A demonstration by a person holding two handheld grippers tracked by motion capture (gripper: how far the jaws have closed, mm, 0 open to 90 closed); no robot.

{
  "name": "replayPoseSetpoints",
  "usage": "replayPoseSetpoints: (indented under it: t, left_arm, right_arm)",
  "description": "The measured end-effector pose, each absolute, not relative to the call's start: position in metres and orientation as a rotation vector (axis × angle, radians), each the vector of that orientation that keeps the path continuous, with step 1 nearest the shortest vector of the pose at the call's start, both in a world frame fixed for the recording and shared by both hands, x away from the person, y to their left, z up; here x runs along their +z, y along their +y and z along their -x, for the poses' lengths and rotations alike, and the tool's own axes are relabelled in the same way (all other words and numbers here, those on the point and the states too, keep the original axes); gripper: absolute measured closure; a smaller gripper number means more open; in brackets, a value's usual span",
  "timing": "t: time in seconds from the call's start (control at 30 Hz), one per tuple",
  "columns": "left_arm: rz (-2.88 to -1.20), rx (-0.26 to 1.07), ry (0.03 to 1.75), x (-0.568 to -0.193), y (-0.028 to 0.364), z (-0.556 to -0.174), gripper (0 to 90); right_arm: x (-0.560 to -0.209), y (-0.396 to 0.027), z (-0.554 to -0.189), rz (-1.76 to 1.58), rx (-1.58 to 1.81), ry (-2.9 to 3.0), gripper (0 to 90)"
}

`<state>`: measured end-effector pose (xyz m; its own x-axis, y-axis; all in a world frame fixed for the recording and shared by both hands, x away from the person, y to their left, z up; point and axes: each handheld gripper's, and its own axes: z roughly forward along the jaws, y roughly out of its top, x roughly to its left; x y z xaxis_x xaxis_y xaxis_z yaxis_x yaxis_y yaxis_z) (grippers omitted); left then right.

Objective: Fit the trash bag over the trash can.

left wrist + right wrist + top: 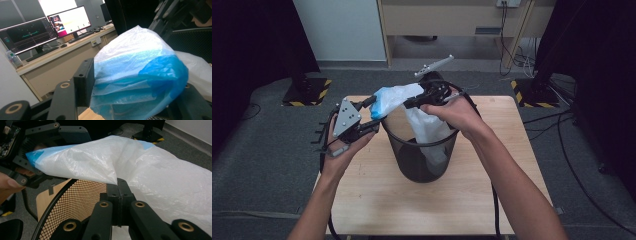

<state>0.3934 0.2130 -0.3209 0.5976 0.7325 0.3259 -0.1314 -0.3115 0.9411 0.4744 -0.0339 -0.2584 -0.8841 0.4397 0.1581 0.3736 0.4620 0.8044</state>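
A black mesh wastebasket (422,165) stands in the middle of the wooden table (377,200). A white plastic bag (428,127) with a blue rim hangs partly inside it and stretches out over the rim to the left. My right gripper (409,104) is above the basket's far rim, shut on a fold of the bag (150,175), its jaws pressed together (120,188). My left gripper (374,116) is just left of the basket. Its jaws stand wide apart with the bag's puffed blue end (140,65) between them.
In the right gripper view the basket's mesh wall (82,202) curves right below the bag. Black stands with hazard-striped bases (307,92) (532,92) flank the table's far corners. Cables lie on the floor at the right. A desk with monitors (67,21) stands farther off.
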Motion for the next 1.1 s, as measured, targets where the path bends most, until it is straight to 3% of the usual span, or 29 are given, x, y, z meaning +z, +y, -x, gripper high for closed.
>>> replayPoseSetpoints:
  t: [0.13,0.33,0.8,1.1]
  left_arm:
    - [-1.670,0.916,0.510,-0.324,0.212,-0.394,36.5]
    - [-1.658,0.901,0.515,-0.329,0.220,-0.391,37.0]
    - [-1.639,0.908,0.499,-0.326,0.235,-0.382,54.1]
    - [-1.659,0.927,0.519,-0.322,0.237,-0.401,57.7]
  right_arm:
    - [-0.257,-0.038,-0.477,-0.766,1.428,2.602,90.0]
    - [-0.258,-0.051,-0.485,-0.836,1.428,2.572,90.0]
    - [-0.263,-0.065,-0.487,-0.855,1.387,2.590,90.0]
    - [-0.265,-0.069,-0.484,-0.842,1.385,2.614,90.0]
